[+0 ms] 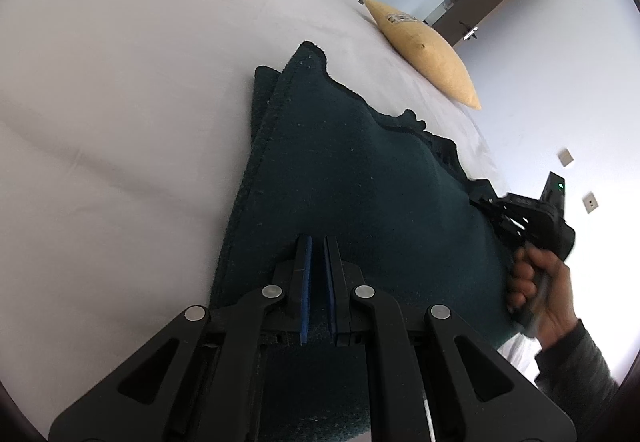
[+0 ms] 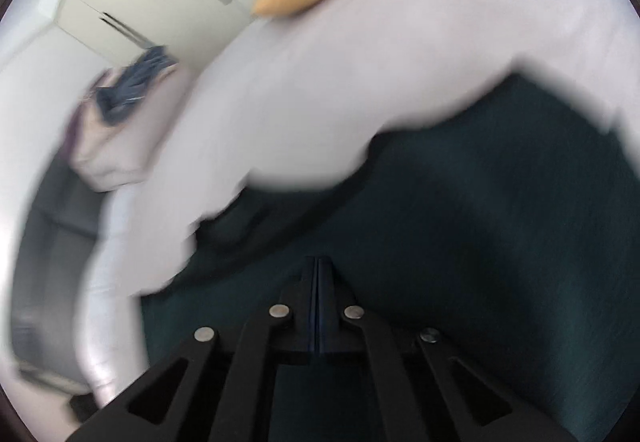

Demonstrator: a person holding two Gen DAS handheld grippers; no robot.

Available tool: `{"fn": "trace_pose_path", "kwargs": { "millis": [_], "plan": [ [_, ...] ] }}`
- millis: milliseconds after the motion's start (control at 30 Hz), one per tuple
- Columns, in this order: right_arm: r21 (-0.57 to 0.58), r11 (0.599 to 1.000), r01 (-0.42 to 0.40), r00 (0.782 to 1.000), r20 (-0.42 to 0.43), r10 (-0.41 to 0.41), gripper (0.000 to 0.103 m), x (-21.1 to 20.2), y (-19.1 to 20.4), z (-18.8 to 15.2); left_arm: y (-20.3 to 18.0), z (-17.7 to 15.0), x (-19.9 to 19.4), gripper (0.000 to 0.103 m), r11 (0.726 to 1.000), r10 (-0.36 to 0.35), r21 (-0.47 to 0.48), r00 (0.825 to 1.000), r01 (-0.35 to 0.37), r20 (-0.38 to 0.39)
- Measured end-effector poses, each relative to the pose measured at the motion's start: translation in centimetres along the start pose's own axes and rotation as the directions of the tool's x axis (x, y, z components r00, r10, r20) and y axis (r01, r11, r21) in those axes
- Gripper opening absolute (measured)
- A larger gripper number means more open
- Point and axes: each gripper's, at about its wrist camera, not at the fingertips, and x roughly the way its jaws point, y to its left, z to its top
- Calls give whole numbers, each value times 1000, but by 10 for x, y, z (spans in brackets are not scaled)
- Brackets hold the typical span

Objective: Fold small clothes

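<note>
One dark teal garment (image 1: 352,178) is lying folded on the white bed (image 1: 120,102), doubled edges showing at its far corner. Your left hand-held gripper (image 1: 317,254) is hovering over its near part, blue pads a narrow gap apart, gripping nothing. Your right hand-held gripper (image 2: 317,274) is pressing its jaws together above the cloth; the blur hides any pinch. One yellow pillow (image 1: 424,54) is lying beyond.
</note>
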Motion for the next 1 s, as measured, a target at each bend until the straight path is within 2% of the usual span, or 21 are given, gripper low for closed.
{"fn": "trace_pose_path", "kwargs": {
  "millis": [67, 100, 167, 233, 300, 333, 400, 433, 467, 567, 633, 667, 700, 767, 800, 900, 1000],
  "plan": [
    [66, 998, 10, 999, 37, -12, 0, -13, -12, 6, 1, -1, 1, 8, 1000, -4, -6, 1000, 4, 1],
    [77, 997, 7, 998, 63, -12, 6, -23, -15, 5, 3, -1, -1, 8, 1000, -5, -7, 1000, 5, 2],
    [90, 995, -36, 992, 126, 25, 33, -57, -23, -5, 2, -2, 0, 8, 1000, -4, -9, 1000, 4, 3],
    [118, 986, -115, 985, 143, 97, 42, -78, -29, -20, 2, -2, -1, 8, 1000, 0, -7, 1000, 0, 5],
    [113, 970, -216, 973, 106, 204, 43, -85, -28, -37, 2, -4, -3, 8, 1000, 6, -5, 1000, -6, 8],
    [85, 965, -248, 968, 56, 244, 45, -81, -22, -45, 2, -4, -4, 8, 1000, 9, -2, 1000, -9, 10],
    [40, 972, -231, 973, -17, 232, 45, -72, -24, -58, 2, -5, -5, 8, 1000, 12, -1, 1000, -12, 11],
    [34, 975, -219, 975, -16, 219, 42, -68, -28, -60, 1, -4, -5, 8, 1000, 11, -2, 1000, -11, 10],
    [45, 973, -228, 974, -5, 229, 32, -64, -32, -59, 1, -4, -5, 8, 1000, 10, -3, 1000, -10, 10],
    [183, 952, -245, 969, 76, 235, 8, -60, -70, -47, 2, -4, -6, 8, 1000, 7, -6, 1000, -7, 8],
    [244, 948, -204, 975, 137, 175, 8, -66, -87, -36, 4, -3, -6, 8, 1000, 2, -11, 1000, -1, 6],
    [260, 951, -165, 980, 152, 128, 9, -74, -92, -33, 5, -3, -7, 8, 1000, -2, -16, 1000, 2, 5],
    [263, 952, -153, 981, 155, 115, 14, -76, -88, -30, 5, -3, -7, 8, 1000, -6, -22, 1000, 6, 4],
    [252, 956, -148, 982, 153, 112, 42, -86, -72, -35, 8, -2, -7, 8, 999, -18, -39, 1000, 18, 3],
    [215, 964, -159, 981, 144, 130, 46, -92, -58, -40, 9, -2, -7, 8, 999, -24, -47, 1000, 24, 5],
    [99, 966, -239, 970, 66, 233, 47, -90, -21, -56, 9, -3, -8, 8, 998, -25, -52, 1000, 26, 9],
    [13, 971, -240, 970, -26, 240, 47, -74, 3, -71, 8, -4, -10, 8, 999, -10, -44, 1000, 10, 9]
  ]
}}
